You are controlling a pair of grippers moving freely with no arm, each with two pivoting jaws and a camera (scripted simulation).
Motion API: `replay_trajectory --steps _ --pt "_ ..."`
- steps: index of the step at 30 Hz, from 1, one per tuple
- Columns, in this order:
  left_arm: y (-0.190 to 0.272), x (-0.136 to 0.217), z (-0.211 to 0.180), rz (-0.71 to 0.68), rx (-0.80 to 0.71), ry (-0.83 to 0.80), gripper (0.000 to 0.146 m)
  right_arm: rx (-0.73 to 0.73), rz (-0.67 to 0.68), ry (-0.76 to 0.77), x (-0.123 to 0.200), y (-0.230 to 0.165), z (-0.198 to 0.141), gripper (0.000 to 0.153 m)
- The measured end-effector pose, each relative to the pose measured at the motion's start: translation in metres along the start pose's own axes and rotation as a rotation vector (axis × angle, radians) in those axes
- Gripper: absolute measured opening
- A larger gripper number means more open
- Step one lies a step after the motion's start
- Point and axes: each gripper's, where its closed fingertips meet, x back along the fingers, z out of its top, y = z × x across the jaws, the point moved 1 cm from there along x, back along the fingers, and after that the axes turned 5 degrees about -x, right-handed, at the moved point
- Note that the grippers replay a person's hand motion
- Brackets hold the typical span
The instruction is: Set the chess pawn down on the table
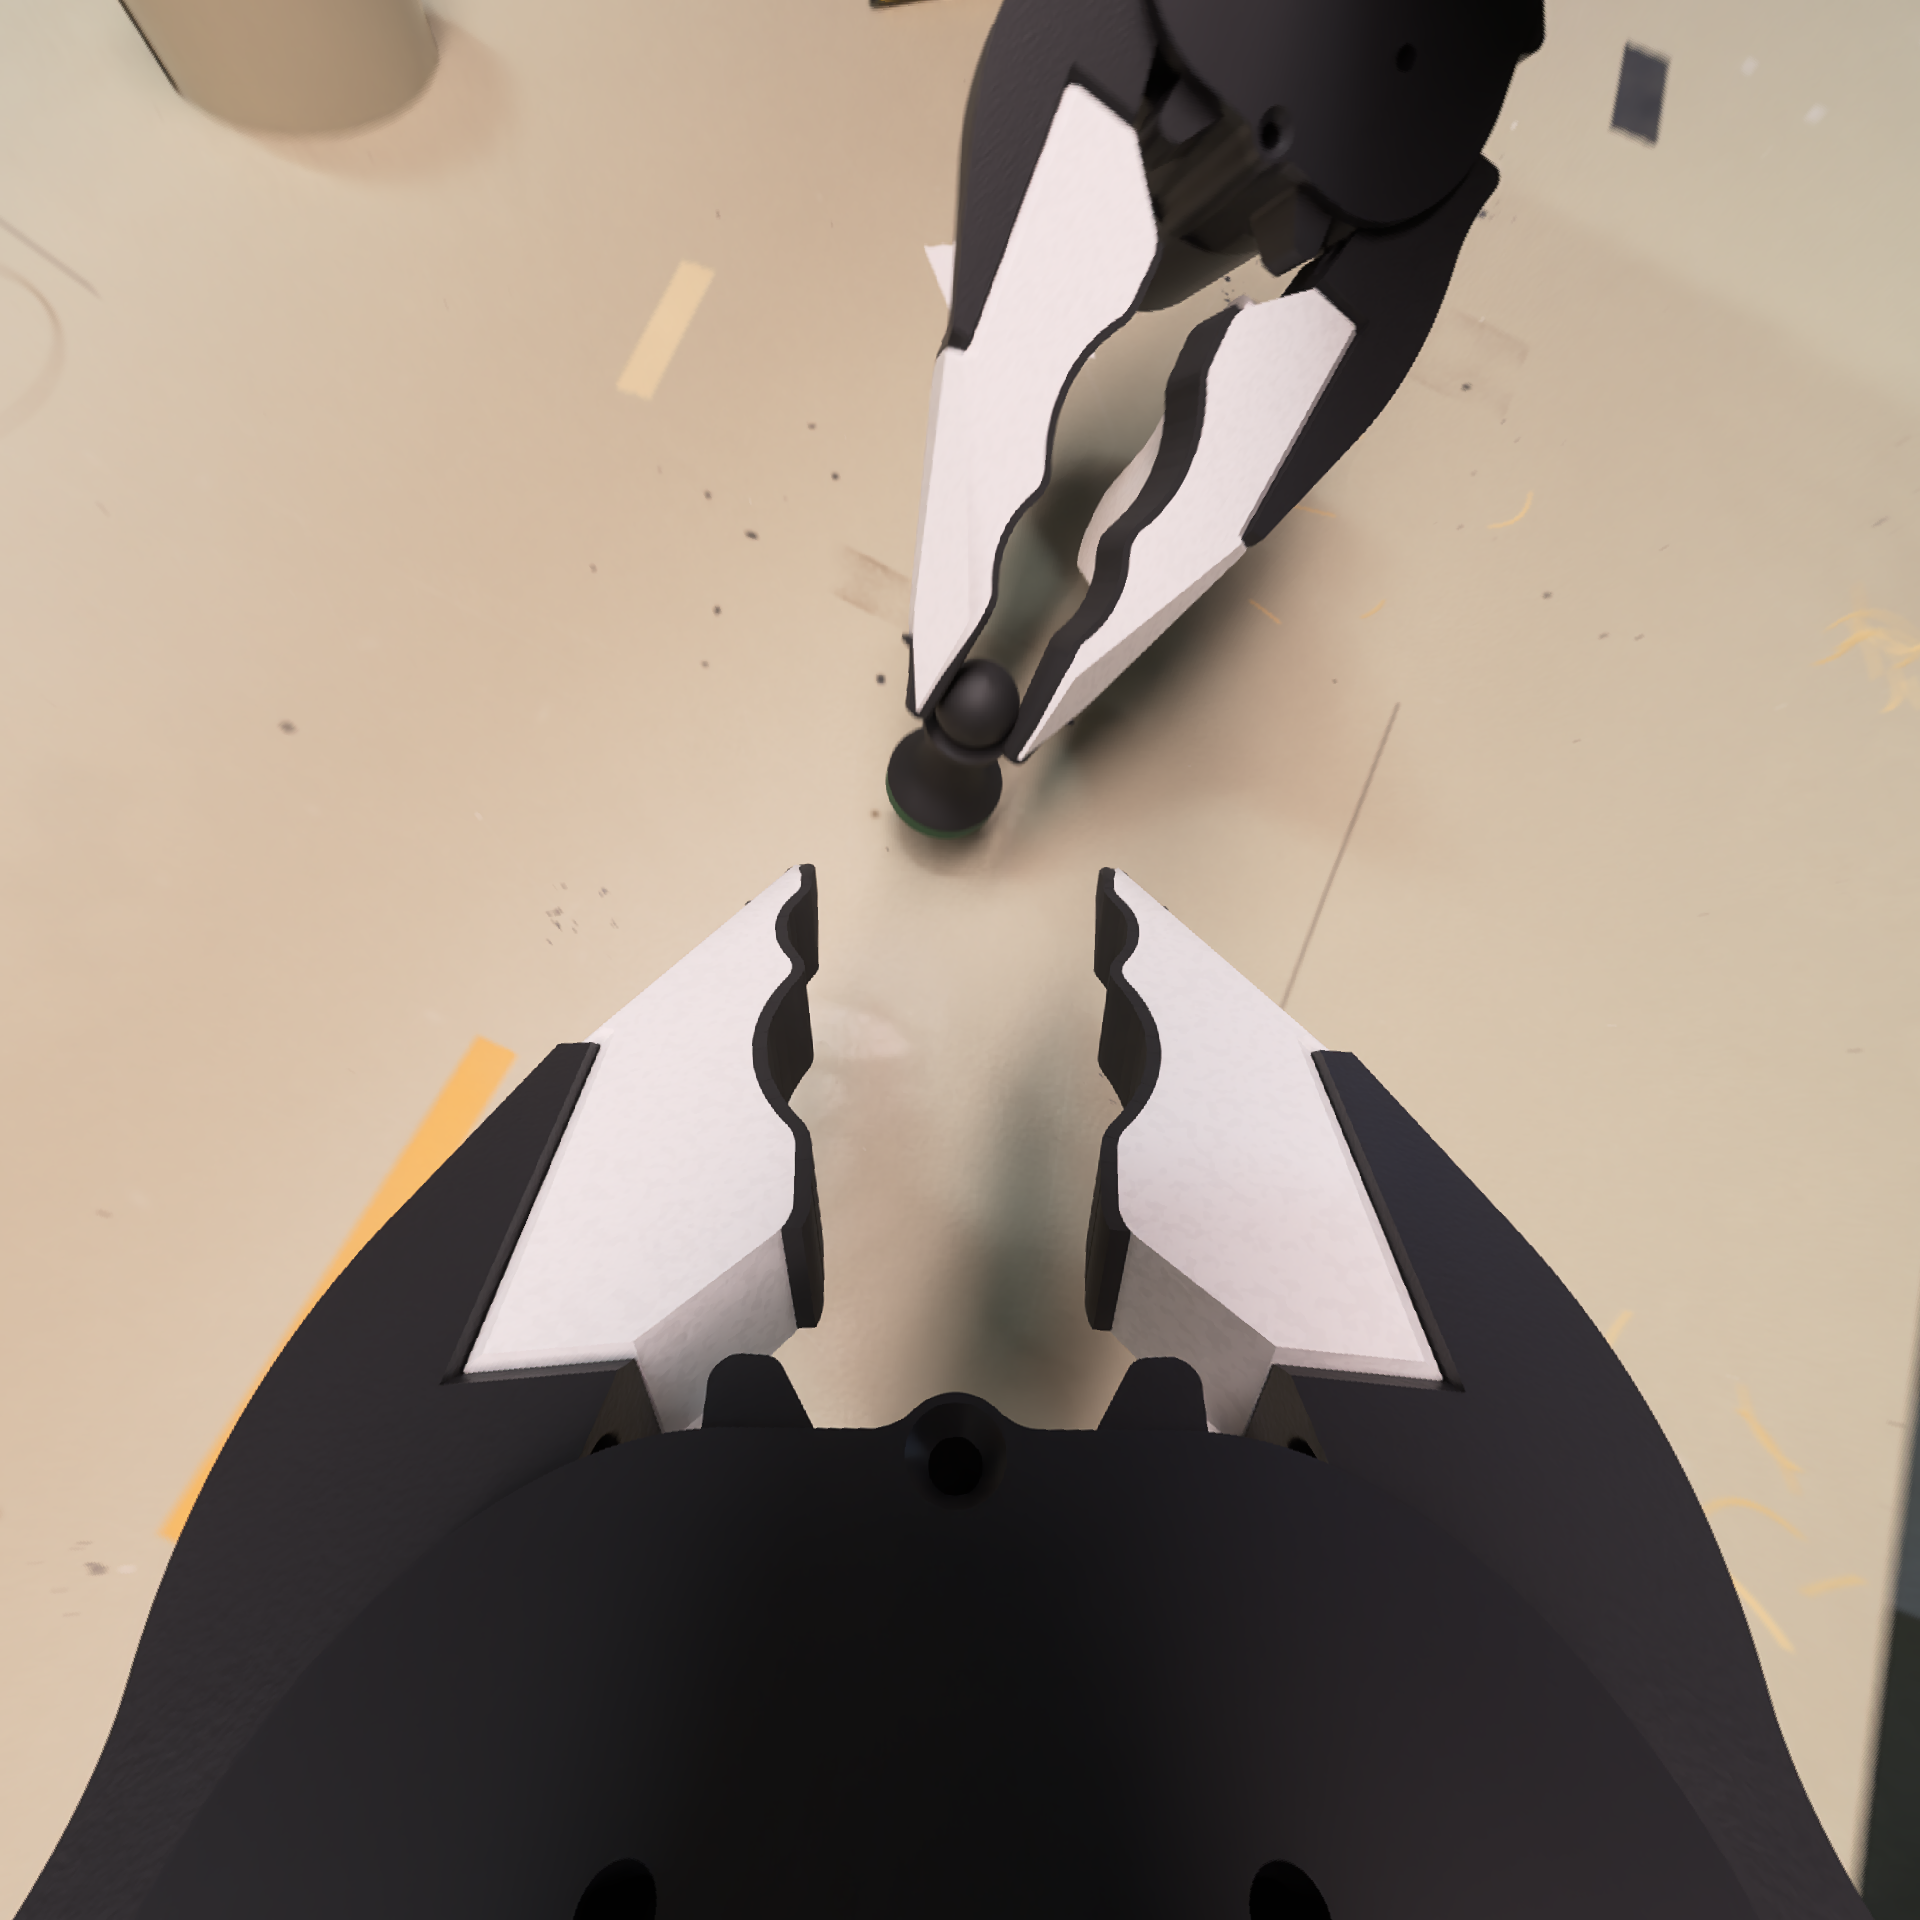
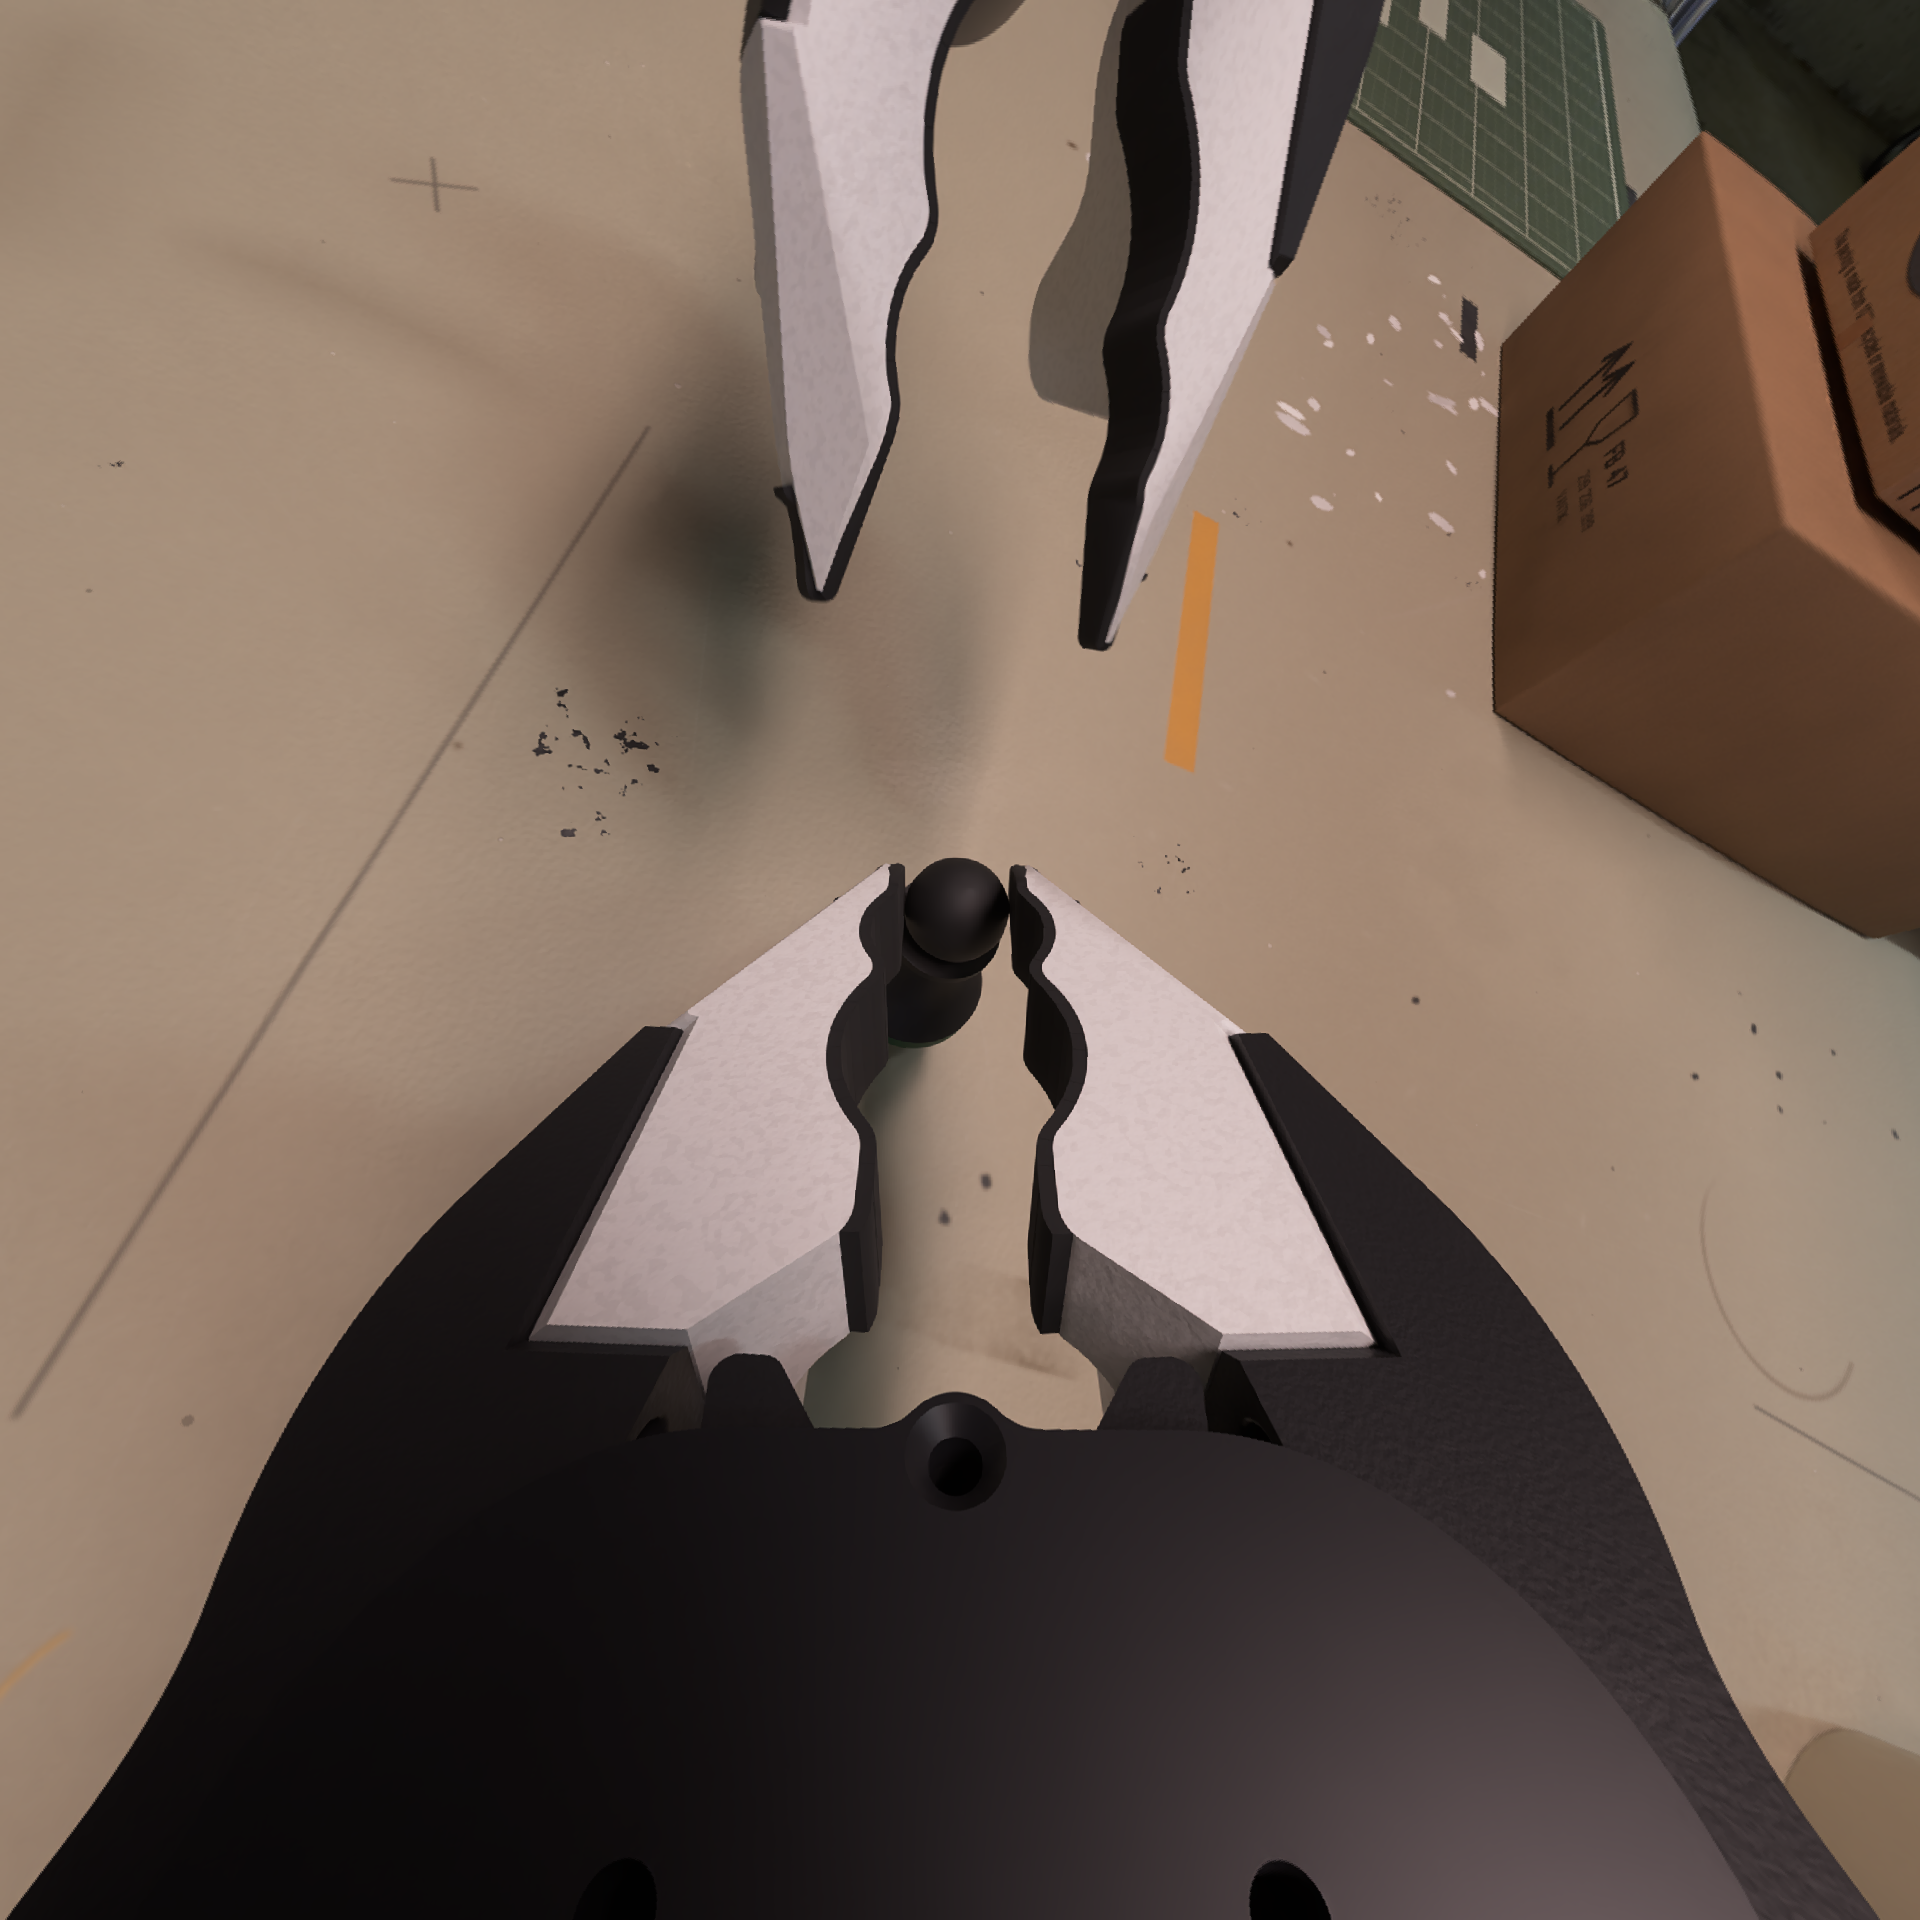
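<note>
At six o'clock in the left wrist view, the left gripper [image 1: 956, 883] gapes wide and empty over the beige table [image 1: 364, 675]. Toward twelve o'clock, the right gripper [image 1: 968, 717] pinches the black chess pawn [image 1: 951, 758] by its round head, base at the tabletop.

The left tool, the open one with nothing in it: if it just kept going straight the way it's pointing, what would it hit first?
Probably the black chess pawn, pinched at its round head by the right tool, lies just beyond the left tool fingertips. Depth is unclear, so it might meet the table first.
</note>
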Motion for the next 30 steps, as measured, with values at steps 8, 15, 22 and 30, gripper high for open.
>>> replay_trajectory --steps 8,15,22,30 --pt "0.005 -0.017 0.002 0.143 -0.224 -0.105 0.018 0.01 -0.005 0.028 0.003 -0.001 0.005 0.02" --pt "0.002 -0.022 -0.001 0.102 -0.188 -0.057 0.0 -0.084 0.084 0.135 0.018 0.003 0.003 0.02" --pt "-0.009 -0.027 0.0 0.026 -0.031 0.024 0.0 -0.207 0.191 0.039 0.003 0.004 -0.024 0.02" --pt "-0.012 -0.052 -0.015 0.031 -0.022 -0.047 0.037 -0.19 0.18 -0.007 -0.001 0.004 -0.033 0.02"
